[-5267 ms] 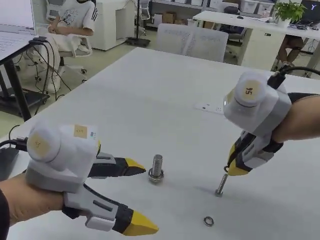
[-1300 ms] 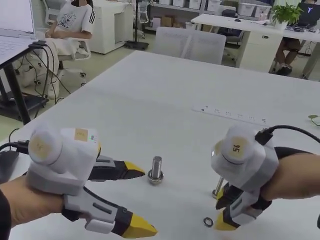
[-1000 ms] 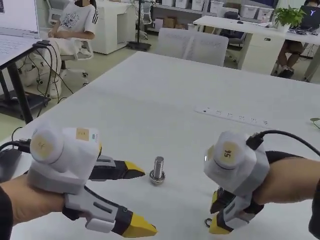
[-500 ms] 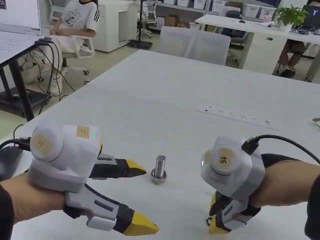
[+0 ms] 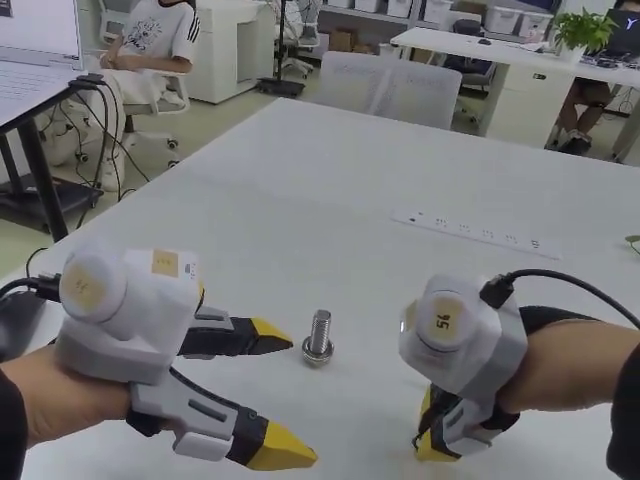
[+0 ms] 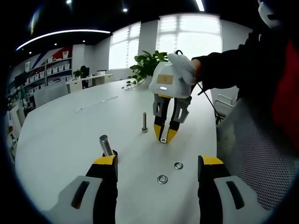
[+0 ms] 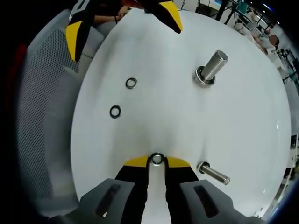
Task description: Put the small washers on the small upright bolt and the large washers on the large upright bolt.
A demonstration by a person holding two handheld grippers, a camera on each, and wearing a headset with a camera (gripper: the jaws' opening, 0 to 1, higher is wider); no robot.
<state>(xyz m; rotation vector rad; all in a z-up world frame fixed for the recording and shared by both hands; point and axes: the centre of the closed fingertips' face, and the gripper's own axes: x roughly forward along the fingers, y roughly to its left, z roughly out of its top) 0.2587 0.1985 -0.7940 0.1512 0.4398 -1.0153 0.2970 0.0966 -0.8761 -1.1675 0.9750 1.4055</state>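
Our right gripper (image 7: 158, 161) pinches 1 washer (image 7: 158, 158); the left gripper (image 6: 157, 161) gapes wide. We should hold it level, centre its hole over the small bolt (image 7: 212, 173), then release.

White table (image 5: 330, 170): a large bolt (image 5: 319, 337) stands just off one jaw tip of the left gripper (image 5: 295, 400). A small bolt (image 7: 212, 173) stands just beside the right gripper (image 6: 164, 135). One washer (image 7: 131, 83) and a second washer (image 7: 115, 112) lie close together between the grippers. A third washer (image 7: 157, 159) is nipped in the right gripper's tips; contact with the top is unclear. A power strip (image 5: 470, 230) lies well beyond both.
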